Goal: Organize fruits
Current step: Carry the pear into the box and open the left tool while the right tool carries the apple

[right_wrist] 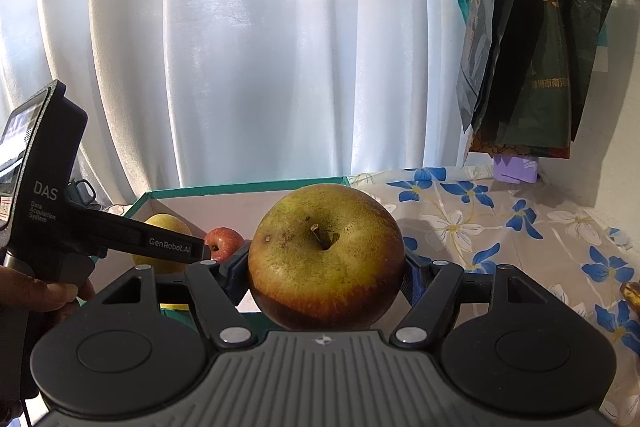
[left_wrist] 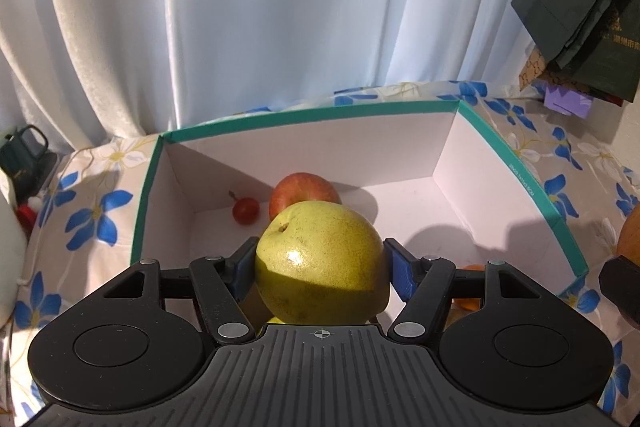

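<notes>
Left gripper (left_wrist: 322, 267) pinches my yellow-green pear (left_wrist: 320, 263), hanging over the teal-rimmed box (left_wrist: 360, 113). Right gripper (right_wrist: 326, 267) clamps a brownish-green apple (right_wrist: 326, 259) just outside the box's near side. Farther in, I see a red apple (left_wrist: 302, 193) and a small red fruit (left_wrist: 245, 210) on the box floor. Behind everything hangs a white curtain (left_wrist: 240, 7).

Yellow-green pear (left_wrist: 322, 263) above teal-rimmed box (left_wrist: 520, 163); russet apple (right_wrist: 326, 261) beside it.
</notes>
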